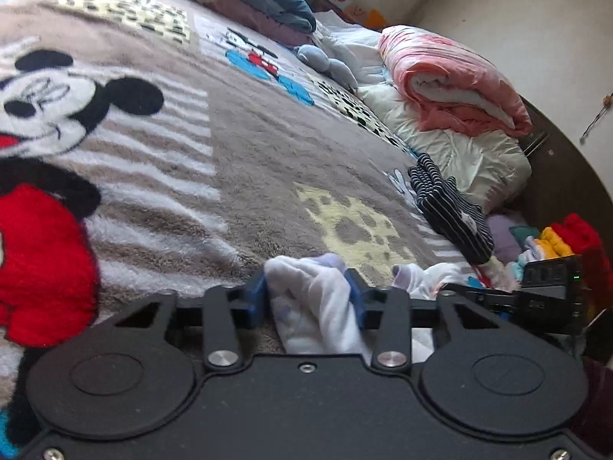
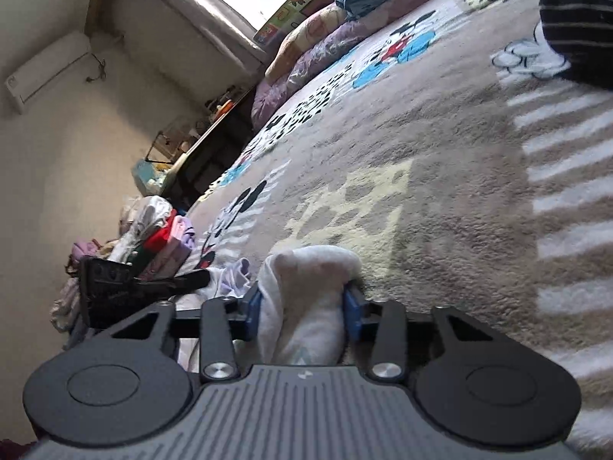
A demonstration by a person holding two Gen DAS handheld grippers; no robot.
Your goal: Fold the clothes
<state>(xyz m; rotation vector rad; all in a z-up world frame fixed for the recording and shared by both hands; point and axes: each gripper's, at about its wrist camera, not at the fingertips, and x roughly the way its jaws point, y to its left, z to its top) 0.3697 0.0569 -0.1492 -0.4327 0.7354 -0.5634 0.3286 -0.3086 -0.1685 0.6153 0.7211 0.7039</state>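
Count: two grippers, left gripper and right gripper, each with two blue pads. One white garment bunched between them. One fleece blanket on the bed. One dark striped folded garment. One pink rolled quilt. One stack of folded clothes. One wall air conditioner.

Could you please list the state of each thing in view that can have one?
Left gripper: shut on white garment.
Right gripper: shut on the same garment, bunched.
Striped garment: folded, on the blanket.
Pink duvet: rolled.
Clothes pile: folded, stacked.
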